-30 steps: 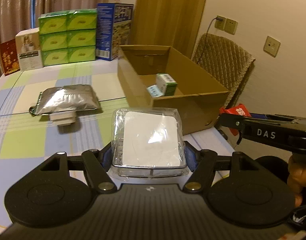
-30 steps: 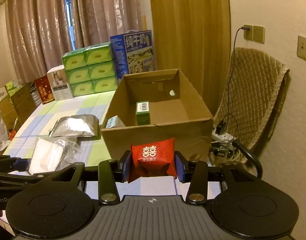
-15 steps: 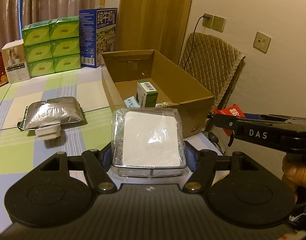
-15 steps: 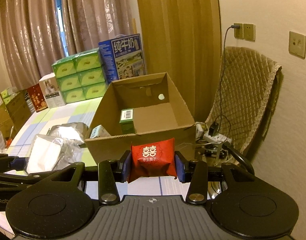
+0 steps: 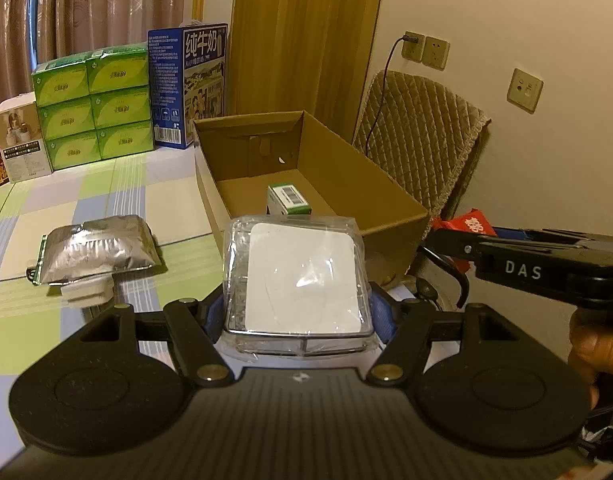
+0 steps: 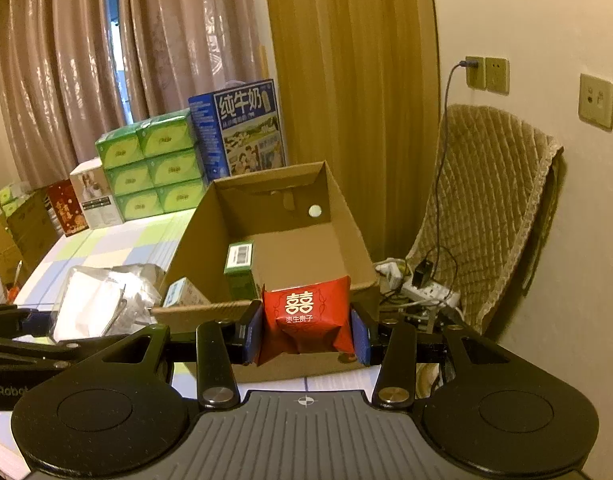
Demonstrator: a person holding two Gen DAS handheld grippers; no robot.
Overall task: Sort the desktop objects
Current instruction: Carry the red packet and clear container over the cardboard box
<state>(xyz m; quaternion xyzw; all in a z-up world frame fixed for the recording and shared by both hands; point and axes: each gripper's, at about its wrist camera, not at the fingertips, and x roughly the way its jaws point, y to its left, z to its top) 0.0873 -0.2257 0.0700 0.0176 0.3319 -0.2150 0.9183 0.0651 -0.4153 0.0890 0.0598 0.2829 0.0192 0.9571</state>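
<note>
The cardboard box (image 6: 266, 236) lies straight ahead of the right gripper (image 6: 306, 330) clenching a red packet (image 6: 306, 320), nearer than the left gripper (image 5: 296, 312) grasping a clear case (image 5: 298, 280).

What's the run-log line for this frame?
phase: carry to cardboard box | left gripper: shut on clear plastic case | right gripper: shut on red packet | unsorted: foil pouch

The cardboard box (image 6: 274, 240) stands open-topped, with bare floor along its right and far parts; a green carton (image 6: 240, 270) upright and a small pale box (image 6: 184, 294) fill its near-left corner. Left of the box on the surface (image 5: 106, 200), a silver pouch (image 5: 96, 248) lies flat. Stacked green packs (image 5: 94, 104) and a blue milk case (image 5: 188, 84) wall the far edge.
</note>
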